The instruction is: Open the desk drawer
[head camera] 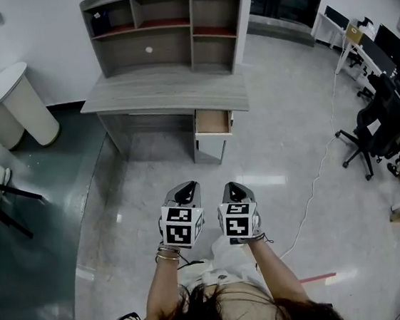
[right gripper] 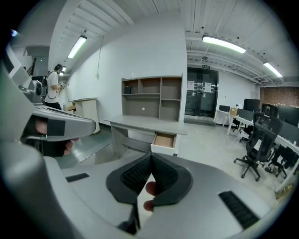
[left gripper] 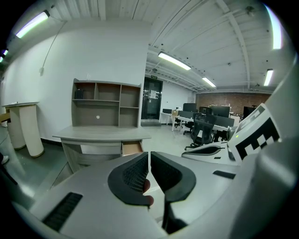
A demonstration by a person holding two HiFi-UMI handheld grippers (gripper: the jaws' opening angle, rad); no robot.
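Under the right end of the counter [head camera: 167, 88] the drawer [head camera: 212, 122] is pulled out, w/ its brown inside showing from above. A white cabinet front sits just below it. It's also visible in the left gripper view [left gripper: 131, 148] and the right gripper view [right gripper: 164, 140], open in both.

Both grippers are well apart from it, held side by side over the glossy floor [head camera: 277, 147] and pointing toward the counter, tipped down a bit. Neither one touches anything.

Left gripper [head camera: 183, 191]: jaws drawn in narrow, just a thin slit between the pads, nothing in it. Right gripper [head camera: 236, 189]: jaws pressed together at the tips, also empty. You can see a bit of fingertip below the pads in each gripper view, fwiw.

Other stuff: a shelf unit [head camera: 163, 23] w/ open cubbies stands on the back of the counter. A white stand [head camera: 18, 105] is off to the counter's left. A black office chair [head camera: 376, 128] is way off to the right, and a white cable [head camera: 317, 178] runs across the floor btw the chair and the grippers.
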